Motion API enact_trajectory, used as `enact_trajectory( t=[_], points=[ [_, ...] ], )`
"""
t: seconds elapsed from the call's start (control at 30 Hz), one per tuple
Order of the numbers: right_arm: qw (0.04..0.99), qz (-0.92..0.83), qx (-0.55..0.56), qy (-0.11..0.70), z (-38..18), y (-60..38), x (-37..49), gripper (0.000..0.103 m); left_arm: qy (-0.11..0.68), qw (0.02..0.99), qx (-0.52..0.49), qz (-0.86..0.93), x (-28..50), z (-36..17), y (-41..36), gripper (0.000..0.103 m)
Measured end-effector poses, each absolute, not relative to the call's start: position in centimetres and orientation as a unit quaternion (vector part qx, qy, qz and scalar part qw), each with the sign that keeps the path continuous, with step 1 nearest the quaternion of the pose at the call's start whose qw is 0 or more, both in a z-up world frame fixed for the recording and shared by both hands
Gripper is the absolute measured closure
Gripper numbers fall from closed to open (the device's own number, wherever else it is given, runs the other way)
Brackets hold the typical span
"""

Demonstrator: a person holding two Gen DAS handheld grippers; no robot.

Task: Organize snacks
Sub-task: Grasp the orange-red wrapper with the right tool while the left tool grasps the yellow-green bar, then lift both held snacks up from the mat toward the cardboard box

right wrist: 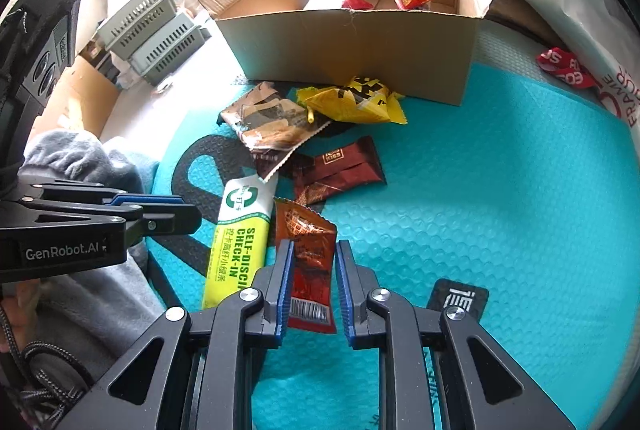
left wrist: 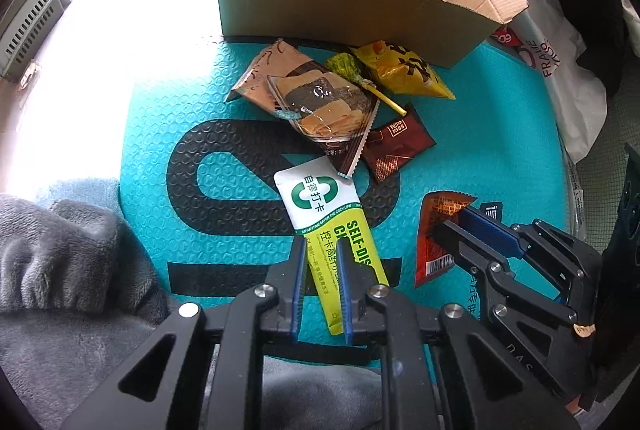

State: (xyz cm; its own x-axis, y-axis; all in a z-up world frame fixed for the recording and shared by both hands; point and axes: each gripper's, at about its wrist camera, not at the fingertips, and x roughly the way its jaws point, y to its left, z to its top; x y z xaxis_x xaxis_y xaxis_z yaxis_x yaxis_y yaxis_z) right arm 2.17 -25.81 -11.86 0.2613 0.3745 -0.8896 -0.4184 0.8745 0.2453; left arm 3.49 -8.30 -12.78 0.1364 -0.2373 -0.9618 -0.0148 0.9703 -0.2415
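Left gripper [left wrist: 320, 250] clamps the green stick pack [left wrist: 320, 205]; right gripper [right wrist: 312, 250] apparently clamps the red sachet [right wrist: 310, 254]. Lift both clear, drop inside the box [right wrist: 360, 41].

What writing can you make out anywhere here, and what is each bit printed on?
"SELF-DISCI… CHECK-IN": green and white sachet, partly hidden.
"SIP ANYTIME SAVOR THE COZY LIFE": same sachet, small band.
"KISS": dark brown packet.
"GenRobot.AI": left gripper body.
"FRAME": white plastic bag, rest unclear.
Chinese characters on the sachet, the yellow packet and a black card: not transcribed.
Red-brown packet: barcode, print too small.
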Motion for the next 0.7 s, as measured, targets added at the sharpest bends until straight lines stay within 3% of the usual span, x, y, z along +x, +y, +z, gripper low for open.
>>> enact_trajectory(
  t=[0.3, 0.57, 0.6, 0.63, 0.67, 0.7],
  points=[
    [0.789, 0.234, -0.03, 0.567, -12.4, -25.9, 1.9, 0.083, 0.697, 0.697, -0.154, -0.071, 4.1, -16.4, -8.1, 0.089],
    [0.786, 0.231, -0.03, 0.572, -12.5, -26.1, 2.2, 0.083, 0.682, 0.712, -0.155, -0.061, 4.2, -16.0, -8.3, 0.087],
    [0.786, 0.23, -0.033, 0.572, -12.5, -26.1, 2.2, 0.083, 0.683, 0.712, -0.154, -0.057, 4.2, -16.0, -8.3, 0.084],
    [0.787, 0.229, -0.034, 0.572, -12.4, -26.1, 2.2, 0.083, 0.684, 0.711, -0.153, -0.054, 4.2, -15.9, -8.3, 0.072],
    [0.788, 0.228, -0.036, 0.571, -12.4, -26.1, 2.2, 0.083, 0.685, 0.71, -0.154, -0.053, 3.9, -15.9, -8.0, 0.05],
    [0.788, 0.227, -0.037, 0.571, -12.4, -26.1, 2.1, 0.083, 0.686, 0.708, -0.156, -0.055, 4.0, -16.0, -8.1, 0.036]
  ],
)
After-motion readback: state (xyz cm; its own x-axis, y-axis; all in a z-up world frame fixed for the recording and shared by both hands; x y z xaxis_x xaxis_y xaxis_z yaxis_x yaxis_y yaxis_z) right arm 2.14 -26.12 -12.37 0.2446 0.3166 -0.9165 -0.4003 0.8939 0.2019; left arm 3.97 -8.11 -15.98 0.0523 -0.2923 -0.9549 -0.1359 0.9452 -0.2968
